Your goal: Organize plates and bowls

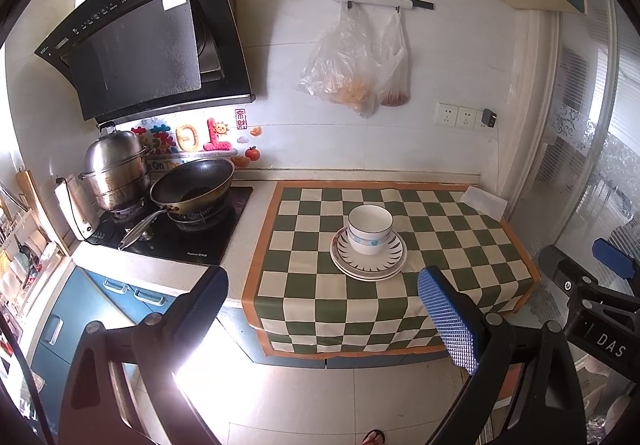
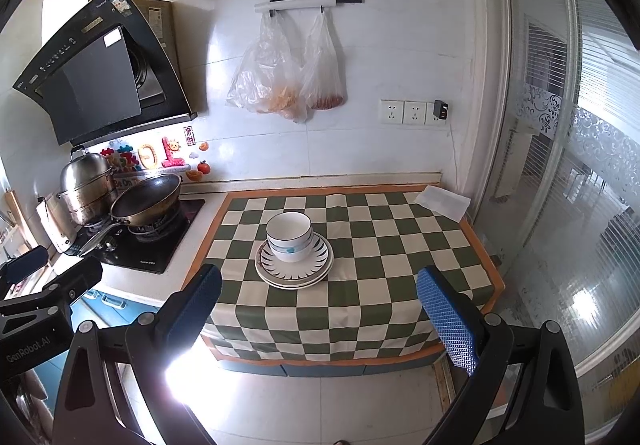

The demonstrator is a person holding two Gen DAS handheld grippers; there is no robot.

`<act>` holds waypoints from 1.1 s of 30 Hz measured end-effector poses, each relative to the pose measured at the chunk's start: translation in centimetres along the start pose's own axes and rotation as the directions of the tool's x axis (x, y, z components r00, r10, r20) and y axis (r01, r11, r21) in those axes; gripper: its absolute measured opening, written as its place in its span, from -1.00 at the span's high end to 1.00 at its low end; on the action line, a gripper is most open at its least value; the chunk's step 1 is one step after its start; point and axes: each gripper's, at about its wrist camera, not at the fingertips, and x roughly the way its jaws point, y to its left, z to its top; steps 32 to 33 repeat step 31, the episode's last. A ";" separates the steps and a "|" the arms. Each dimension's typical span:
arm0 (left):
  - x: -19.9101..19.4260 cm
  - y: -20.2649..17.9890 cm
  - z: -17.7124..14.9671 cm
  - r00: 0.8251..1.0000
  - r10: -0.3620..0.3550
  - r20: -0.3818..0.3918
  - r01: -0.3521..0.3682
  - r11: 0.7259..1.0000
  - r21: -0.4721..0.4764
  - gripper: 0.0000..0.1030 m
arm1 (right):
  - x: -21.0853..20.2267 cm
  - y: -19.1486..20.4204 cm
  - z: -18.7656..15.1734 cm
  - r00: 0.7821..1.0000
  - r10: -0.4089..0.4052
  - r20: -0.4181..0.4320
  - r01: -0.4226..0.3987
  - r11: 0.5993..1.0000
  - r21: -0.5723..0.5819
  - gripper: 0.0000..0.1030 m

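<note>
- Judging from the neat pile, the sorting looks close to done: nested bowls (image 1: 370, 230) sit on stacked plates (image 1: 368, 259) in the middle of the checked cloth (image 1: 460, 245) on the counter (image 1: 256, 213), well apart from both tools.
- Left gripper (image 1: 322, 309) hovers off the counter's front edge with its fingers (image 1: 448, 321) spread wide and nothing between them; right gripper (image 2: 320, 309) hangs likewise, fingers (image 2: 450, 321) apart and empty.
- If the pile needs any squaring, I would come in low from the front, one tool steadying the plate rim while the other nudges the bowls toward the middle; glazed china slides easily and a sideways push could tip the bowls off.
- Lifting should be by the lower plate's rim, not the bowl wall, since the bowls only rest there loosely.
- On the left, the black hood (image 1: 148, 33) bears a brand along its top edge that looks like "Royalstar", though the small print is hard to be sure of; the hob (image 1: 196, 241) under the wok (image 1: 196, 181) and steamer pot (image 1: 114, 165) has a small mark too tiny to read.
- The colourful wall decals (image 1: 192, 137) include a strip reading "On The", partly hidden, and a red Chinese seal.
- On the right, the other tool's body reads "DAS" in the left wrist view; in the right wrist view it reads "GenRobot.AI".
</note>
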 end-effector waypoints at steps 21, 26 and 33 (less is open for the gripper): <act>-0.6 0.2 0.5 1.000 -0.003 0.005 0.003 1.000 -0.009 -0.89 | -0.1 0.0 0.0 1.000 -0.008 0.005 0.008 1.000 0.000 -0.94; -0.6 0.1 0.4 1.000 0.000 0.008 0.000 1.000 -0.007 -0.89 | -0.2 0.1 0.0 1.000 -0.009 0.005 0.009 1.000 -0.001 -0.94; -0.7 0.0 0.3 1.000 0.002 0.009 -0.002 1.000 -0.008 -0.89 | -0.3 -0.1 0.0 1.000 -0.009 0.010 0.009 1.000 -0.003 -0.94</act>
